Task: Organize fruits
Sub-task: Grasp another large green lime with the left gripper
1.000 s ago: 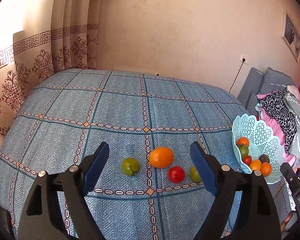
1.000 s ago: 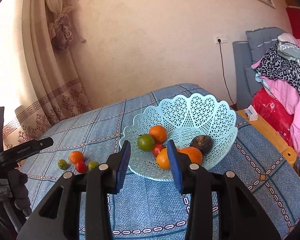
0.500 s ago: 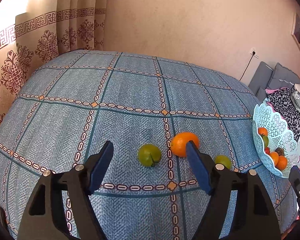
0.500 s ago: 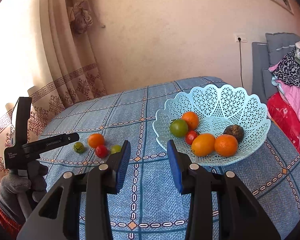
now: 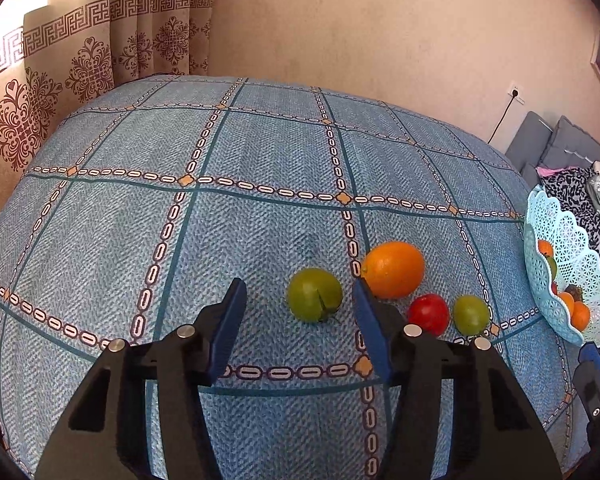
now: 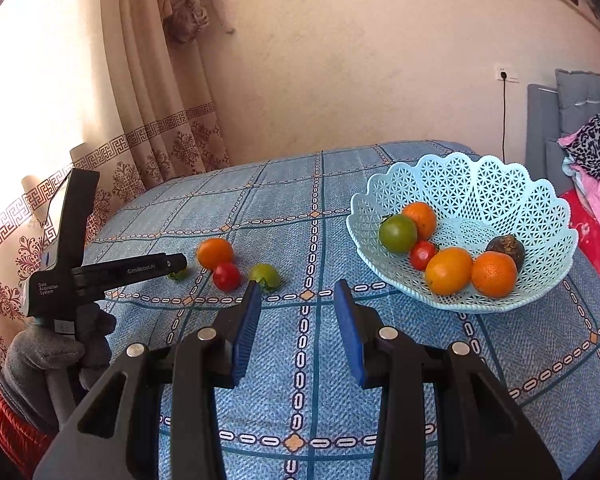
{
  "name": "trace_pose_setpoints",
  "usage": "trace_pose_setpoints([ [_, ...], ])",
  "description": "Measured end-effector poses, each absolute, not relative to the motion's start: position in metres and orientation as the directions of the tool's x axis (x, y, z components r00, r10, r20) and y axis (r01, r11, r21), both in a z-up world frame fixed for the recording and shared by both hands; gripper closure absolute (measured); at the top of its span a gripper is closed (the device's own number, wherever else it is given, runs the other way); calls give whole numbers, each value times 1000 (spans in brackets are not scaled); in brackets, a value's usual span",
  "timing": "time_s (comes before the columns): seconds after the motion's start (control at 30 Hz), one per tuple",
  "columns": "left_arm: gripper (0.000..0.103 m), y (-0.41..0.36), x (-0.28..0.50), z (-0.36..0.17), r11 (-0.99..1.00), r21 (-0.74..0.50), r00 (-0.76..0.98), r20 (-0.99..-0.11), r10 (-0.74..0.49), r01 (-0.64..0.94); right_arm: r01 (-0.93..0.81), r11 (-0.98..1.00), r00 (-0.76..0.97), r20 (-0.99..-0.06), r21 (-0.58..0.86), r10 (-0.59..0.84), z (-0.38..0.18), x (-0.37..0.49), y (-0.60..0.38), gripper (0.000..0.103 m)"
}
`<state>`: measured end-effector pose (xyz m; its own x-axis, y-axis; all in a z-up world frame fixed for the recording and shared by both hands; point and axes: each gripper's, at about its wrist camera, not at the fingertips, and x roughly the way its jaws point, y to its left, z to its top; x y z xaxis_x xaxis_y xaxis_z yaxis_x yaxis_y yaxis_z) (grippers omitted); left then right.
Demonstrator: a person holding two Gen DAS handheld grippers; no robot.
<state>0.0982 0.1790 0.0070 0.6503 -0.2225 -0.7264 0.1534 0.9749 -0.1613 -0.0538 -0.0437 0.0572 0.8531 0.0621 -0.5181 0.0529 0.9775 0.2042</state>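
Fruit waiting to be sorted lies in a small cluster on the blue checked bedspread (image 5: 260, 208): a split green tomato (image 5: 314, 294), an orange (image 5: 394, 269) just to its right and a little farther, then a red tomato (image 5: 428, 314) and a smaller green one (image 5: 471, 314) nearer on the right. A pale blue lattice basket (image 6: 500, 184), well to the right of the cluster, already holds several pieces.

The left gripper (image 5: 298, 312) has its jaws apart and empty, lined up on the split green tomato, which sits just beyond the fingertips. The right-hand finger is very close to the orange, so closing in could nudge it and start it rolling into the red tomato, scattering the group across the soft cover. The tomato's skin is already cracked, so a hard squeeze may well burst it or widen the split. Being round, it could also slip out forward if it is pinched near the front.

The right gripper (image 6: 298, 316) is likewise parted and holds nothing, hovering over bare cloth between the cluster and the basket.
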Motion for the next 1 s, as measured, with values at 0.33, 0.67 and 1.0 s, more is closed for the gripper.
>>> trace_pose_setpoints([
  [0.33, 74, 172, 102, 4, 971, -158, 625, -744, -237, 180, 40, 979, 839, -539, 200, 76, 51, -50, -40, 65],
  [0.67, 74, 174, 91, 12, 967, -176, 641, -724, -254, 185, 18, 975, 803, -585, 220, 117, 40, -42, -36, 65],
  [1.0, 74, 176, 67, 38, 974, -134, 717, -659, -225, 183, -54, 972, 740, -644, 229, 193, 45, -21, -27, 65],
])
